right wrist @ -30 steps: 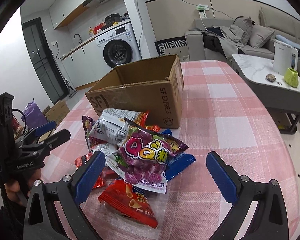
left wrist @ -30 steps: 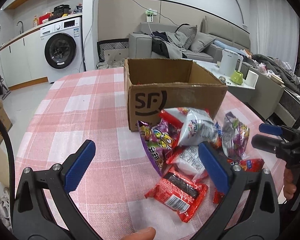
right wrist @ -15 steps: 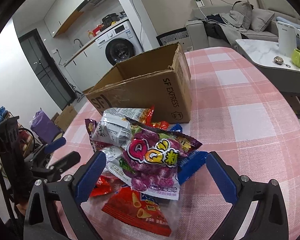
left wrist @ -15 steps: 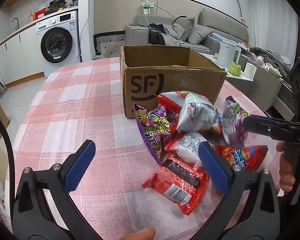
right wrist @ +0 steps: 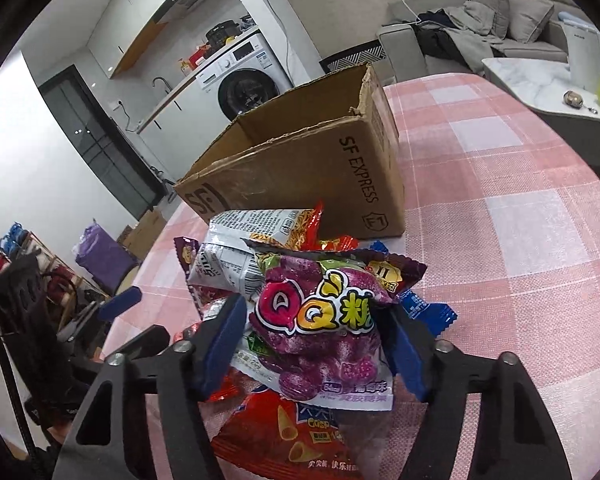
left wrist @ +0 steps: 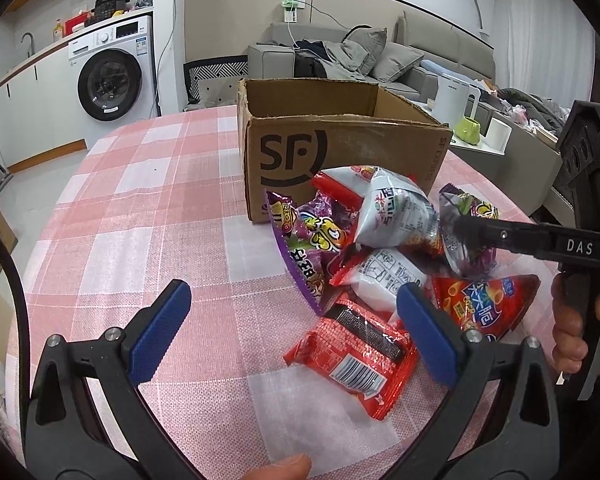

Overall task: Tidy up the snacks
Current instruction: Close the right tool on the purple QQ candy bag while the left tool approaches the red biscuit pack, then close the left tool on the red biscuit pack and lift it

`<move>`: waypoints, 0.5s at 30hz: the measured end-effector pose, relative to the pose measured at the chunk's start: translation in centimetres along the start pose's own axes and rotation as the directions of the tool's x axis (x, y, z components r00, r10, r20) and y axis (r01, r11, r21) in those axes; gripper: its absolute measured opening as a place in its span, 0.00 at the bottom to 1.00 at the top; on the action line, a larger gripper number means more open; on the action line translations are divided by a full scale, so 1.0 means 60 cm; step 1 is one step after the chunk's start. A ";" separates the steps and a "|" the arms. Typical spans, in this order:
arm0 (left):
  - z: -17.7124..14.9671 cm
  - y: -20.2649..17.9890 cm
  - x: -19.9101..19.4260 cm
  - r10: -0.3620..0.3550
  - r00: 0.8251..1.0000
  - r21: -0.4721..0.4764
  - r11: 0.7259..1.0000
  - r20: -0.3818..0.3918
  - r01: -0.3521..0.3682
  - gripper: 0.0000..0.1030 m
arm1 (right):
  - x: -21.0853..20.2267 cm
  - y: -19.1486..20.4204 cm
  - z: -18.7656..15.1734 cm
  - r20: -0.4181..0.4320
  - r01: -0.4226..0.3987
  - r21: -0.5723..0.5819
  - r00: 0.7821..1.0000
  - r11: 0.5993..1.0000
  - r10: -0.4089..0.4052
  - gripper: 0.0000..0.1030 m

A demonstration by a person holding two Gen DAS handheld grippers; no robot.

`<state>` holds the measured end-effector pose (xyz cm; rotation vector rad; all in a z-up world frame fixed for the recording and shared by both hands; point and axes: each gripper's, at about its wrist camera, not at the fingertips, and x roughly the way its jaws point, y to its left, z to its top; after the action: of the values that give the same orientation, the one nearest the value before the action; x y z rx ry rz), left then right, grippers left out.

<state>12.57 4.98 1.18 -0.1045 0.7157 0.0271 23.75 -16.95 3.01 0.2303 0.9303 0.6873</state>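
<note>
Jaws, wide before, closing round purple candy bag (right gripper).

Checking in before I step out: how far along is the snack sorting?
Barely started: the box shows no snacks inside. The right gripper is closing around the purple gummy bag. The left gripper is open. The remaining packets are still piled on the table.

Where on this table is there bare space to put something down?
Bare checked cloth lies left of the cardboard box, and more to the box's right. The snack pile crowds the box's front, where the right tongs are closing around the purple candy bag.
</note>
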 end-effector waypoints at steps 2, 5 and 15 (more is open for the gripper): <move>-0.002 0.002 0.002 -0.006 1.000 -0.005 1.000 -0.005 0.006 1.00 | -0.001 -0.006 -0.002 0.003 -0.024 0.019 1.000 1.000 0.024 0.59; -0.004 0.000 0.003 -0.008 1.000 0.002 1.000 -0.009 0.008 0.99 | -0.006 -0.010 -0.004 0.016 -0.043 0.031 0.999 0.999 0.043 0.57; -0.026 -0.030 0.015 -0.066 0.995 0.081 0.994 -0.077 0.072 1.00 | -0.034 0.003 -0.013 0.066 -0.040 -0.017 0.997 0.999 0.041 0.57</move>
<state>12.34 3.02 -0.39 -0.0505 0.7856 -0.0732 22.23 -18.20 3.99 0.2571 0.8587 0.7196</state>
